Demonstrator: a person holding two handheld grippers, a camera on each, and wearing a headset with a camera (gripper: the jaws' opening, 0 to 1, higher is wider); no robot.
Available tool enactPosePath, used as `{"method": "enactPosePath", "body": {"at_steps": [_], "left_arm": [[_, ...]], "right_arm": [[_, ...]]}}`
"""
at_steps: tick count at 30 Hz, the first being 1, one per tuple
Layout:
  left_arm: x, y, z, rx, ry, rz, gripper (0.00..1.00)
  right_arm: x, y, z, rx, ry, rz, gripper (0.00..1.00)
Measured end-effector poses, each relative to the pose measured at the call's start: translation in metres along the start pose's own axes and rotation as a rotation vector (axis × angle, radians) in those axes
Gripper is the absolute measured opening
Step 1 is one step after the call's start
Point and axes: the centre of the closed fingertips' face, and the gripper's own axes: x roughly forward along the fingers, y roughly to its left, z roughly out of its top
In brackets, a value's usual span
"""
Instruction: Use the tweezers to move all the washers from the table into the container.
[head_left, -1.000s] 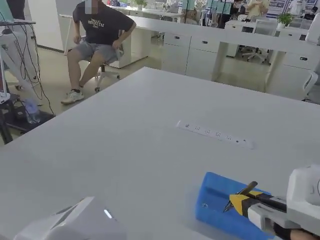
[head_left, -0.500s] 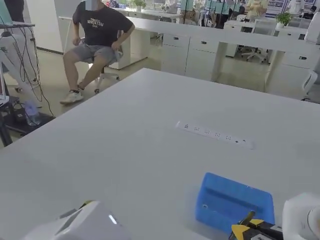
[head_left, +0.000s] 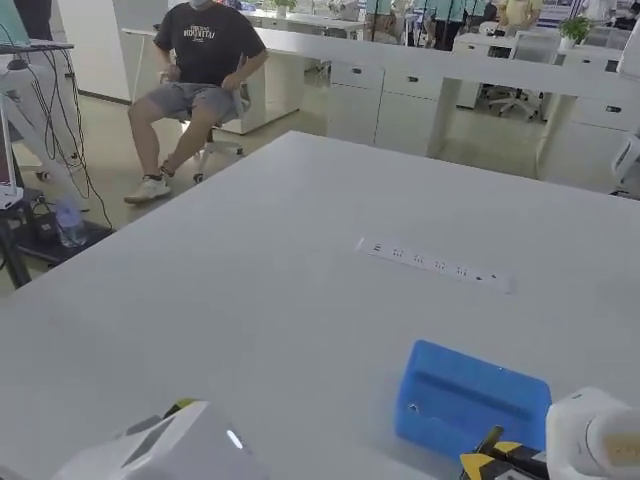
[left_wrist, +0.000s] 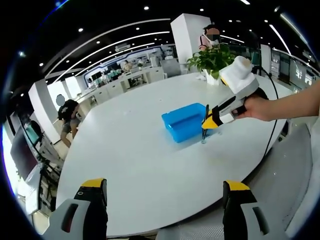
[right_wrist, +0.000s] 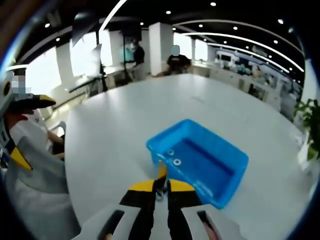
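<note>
The blue container sits on the white table near its front right. Two washers lie inside it at its near left corner; in the head view one washer is visible there. My right gripper is shut on the tweezers, whose tip hovers just short of the container's near wall. In the left gripper view the tweezers point down at the table beside the container. My left gripper is open, low at the table's near edge, holding nothing.
A white power strip lies on the table beyond the container. A person sits on a chair past the table's far left corner. Desks and cabinets stand behind. A potted plant stands at the table's far end.
My right gripper with the tweezers has drawn back from over the container toward the near edge. The left gripper has shifted slightly right. The head camera tilted a little.
</note>
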Motion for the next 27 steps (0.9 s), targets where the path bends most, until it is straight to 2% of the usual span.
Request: {"method": "enactPosePath", "body": {"at_steps": [9,21,27], "left_arm": [[0.0004,-0.0003,-0.0010,0.006,0.005,0.000,0.99],[0.0015,-0.0043,-0.0006,0.016,0.008,-0.005,0.99],[0.0002,-0.0043,0.0004,0.023,0.003,-0.006,0.99]], "right_arm": [[0.0054,0.0004,-0.0026,-0.004,0.017,0.001,0.05],[0.0048,-0.0026,-0.0031,0.006,0.010,-0.018,0.03],[0.0079,0.0009,-0.0022,-0.033,0.024,-0.016,0.03]]}}
